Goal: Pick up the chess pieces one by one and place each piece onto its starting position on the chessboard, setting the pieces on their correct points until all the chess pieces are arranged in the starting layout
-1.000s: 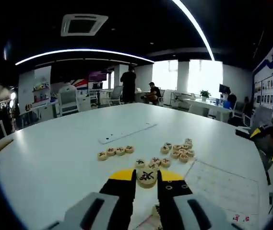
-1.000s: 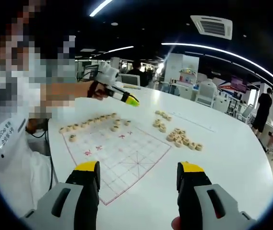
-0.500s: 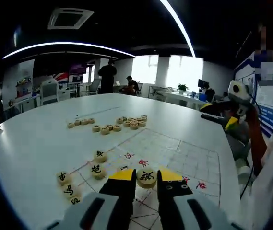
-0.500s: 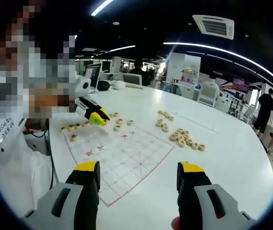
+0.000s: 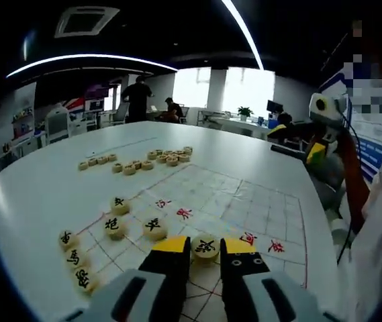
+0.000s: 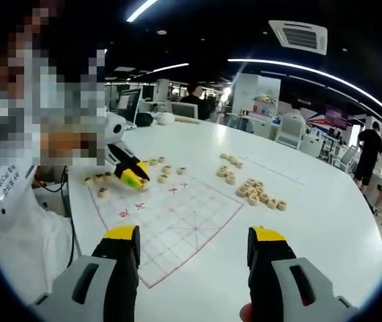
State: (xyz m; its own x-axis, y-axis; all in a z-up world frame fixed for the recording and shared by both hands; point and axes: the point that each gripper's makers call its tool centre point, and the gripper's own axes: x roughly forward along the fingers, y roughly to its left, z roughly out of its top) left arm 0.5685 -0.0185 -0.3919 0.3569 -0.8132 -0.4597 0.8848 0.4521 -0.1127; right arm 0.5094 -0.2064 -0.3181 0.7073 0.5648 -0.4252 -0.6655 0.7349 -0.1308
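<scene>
— How many pieces are already on the printed paper chessboard sheet (image 5: 244, 201)?

— In the left gripper view I count six round wooden discs with black characters (image 5: 115, 229) sitting near its edge, plus the round wooden chess piece with a black character (image 5: 205, 247) pinched between the yellow-tipped jaws of the left gripper (image 5: 204, 249), low over the board.

— And off the board?

— A loose cluster of unplaced wooden discs (image 5: 137, 163) farther out on the round white table (image 5: 36, 194) (about a dozen; too small to count surely).

— The other tool?

— The right gripper (image 6: 192, 243) hangs over the table with its jaws spread wide, nothing between them.

— The room?

— An open office: two people standing at the back (image 5: 137, 100), bright windows (image 5: 225, 90), curved ceiling light strips (image 5: 90, 59).
</scene>
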